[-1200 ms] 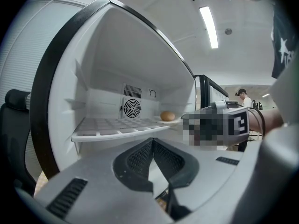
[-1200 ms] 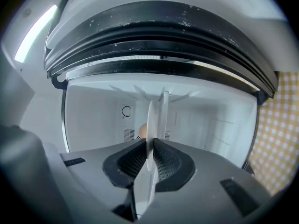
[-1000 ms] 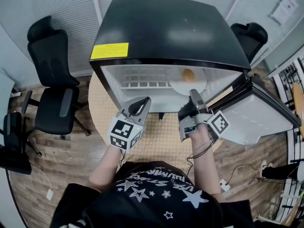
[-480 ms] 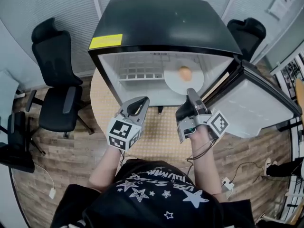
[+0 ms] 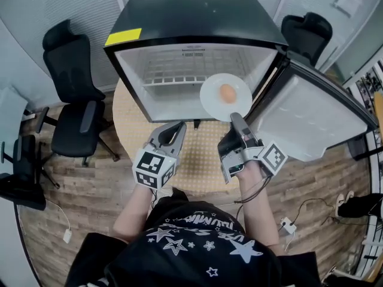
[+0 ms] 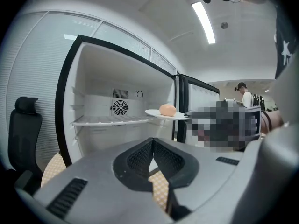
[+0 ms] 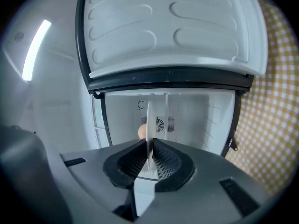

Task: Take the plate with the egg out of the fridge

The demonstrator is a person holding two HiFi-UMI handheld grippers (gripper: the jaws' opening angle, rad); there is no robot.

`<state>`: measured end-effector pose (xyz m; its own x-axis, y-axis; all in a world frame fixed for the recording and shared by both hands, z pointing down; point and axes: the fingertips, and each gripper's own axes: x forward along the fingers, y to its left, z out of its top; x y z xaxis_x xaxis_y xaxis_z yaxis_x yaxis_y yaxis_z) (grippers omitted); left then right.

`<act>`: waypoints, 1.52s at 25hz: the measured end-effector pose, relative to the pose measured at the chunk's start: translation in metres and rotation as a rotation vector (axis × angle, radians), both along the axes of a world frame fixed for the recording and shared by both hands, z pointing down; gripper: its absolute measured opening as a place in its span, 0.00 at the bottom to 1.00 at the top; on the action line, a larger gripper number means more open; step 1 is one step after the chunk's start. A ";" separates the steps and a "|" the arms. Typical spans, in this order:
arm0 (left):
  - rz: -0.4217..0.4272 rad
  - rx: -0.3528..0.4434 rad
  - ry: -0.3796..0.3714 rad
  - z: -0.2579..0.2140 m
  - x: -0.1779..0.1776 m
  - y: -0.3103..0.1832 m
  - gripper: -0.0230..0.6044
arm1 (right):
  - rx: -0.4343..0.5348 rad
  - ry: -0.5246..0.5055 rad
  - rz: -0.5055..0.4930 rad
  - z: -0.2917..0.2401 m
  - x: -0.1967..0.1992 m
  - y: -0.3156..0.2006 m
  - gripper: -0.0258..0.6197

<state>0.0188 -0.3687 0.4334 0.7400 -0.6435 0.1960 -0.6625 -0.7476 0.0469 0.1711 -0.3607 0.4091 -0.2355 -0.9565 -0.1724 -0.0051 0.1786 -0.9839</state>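
The plate (image 5: 225, 97) is gripped by its near rim between the clenched fingers of the right gripper (image 5: 235, 121) and is held level at the mouth of the open fridge (image 5: 191, 23). The egg (image 5: 227, 92) is carried at its middle. The fingers of the left gripper (image 5: 178, 127) are pressed together on nothing above the checked counter (image 5: 206, 154), apart from the plate.

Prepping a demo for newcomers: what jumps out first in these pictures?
A white plate carrying a brown egg, pinched at its rim by the right gripper, at the open front of the black fridge; its door stands open right. The left gripper, shut and empty, hovers over the checked tabletop.
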 end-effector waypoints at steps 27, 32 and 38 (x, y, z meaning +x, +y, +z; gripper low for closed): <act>-0.156 -0.026 -0.011 0.013 0.029 0.137 0.05 | -0.041 0.003 -0.183 0.038 0.023 0.129 0.11; -0.186 -0.039 -0.016 0.016 0.029 0.160 0.05 | -0.073 0.002 -0.214 0.057 0.026 0.143 0.11; -0.198 -0.032 -0.026 0.014 0.021 0.179 0.05 | -0.077 -0.001 -0.227 0.064 0.021 0.157 0.11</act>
<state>0.0401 -0.1900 0.4471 0.5937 -0.7693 0.2358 -0.7980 -0.6006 0.0494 0.1922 -0.2041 0.4730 -0.4460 -0.8892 -0.1015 0.0275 0.0997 -0.9946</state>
